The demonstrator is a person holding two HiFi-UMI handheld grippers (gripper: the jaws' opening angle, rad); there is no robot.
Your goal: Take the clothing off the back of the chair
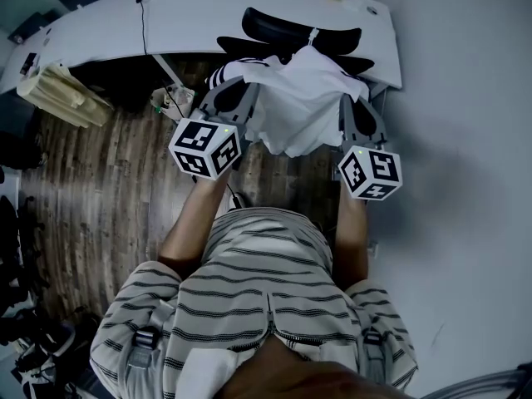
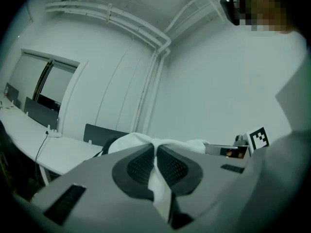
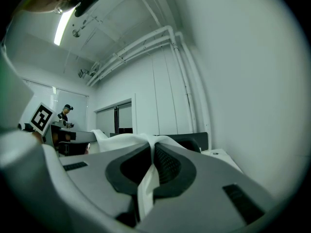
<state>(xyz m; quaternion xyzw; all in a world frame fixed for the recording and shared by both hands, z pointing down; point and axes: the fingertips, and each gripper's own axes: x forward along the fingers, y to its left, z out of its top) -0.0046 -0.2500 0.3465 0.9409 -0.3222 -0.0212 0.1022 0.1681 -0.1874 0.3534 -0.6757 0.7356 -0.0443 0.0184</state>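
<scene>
White clothing (image 1: 303, 98) hangs at the upper middle of the head view, between left gripper (image 1: 237, 98) and right gripper (image 1: 356, 110), its collar at the black chair (image 1: 287, 25). Left gripper view: jaws pinch the cloth. Right gripper view: the same. The lift-off seems in hand; next, raise it clear of the backrest.

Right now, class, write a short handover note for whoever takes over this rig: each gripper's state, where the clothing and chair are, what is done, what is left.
Left gripper: fingers shut on a fold of the white garment.
Right gripper: shut on the same garment, at its other side.
The garment hangs spread between them, by the black chair at the desk. Whether its top edge is clear of the chair back cannot be told.
Done: both grips made.
Left: draw it fully away from the chair.
</scene>
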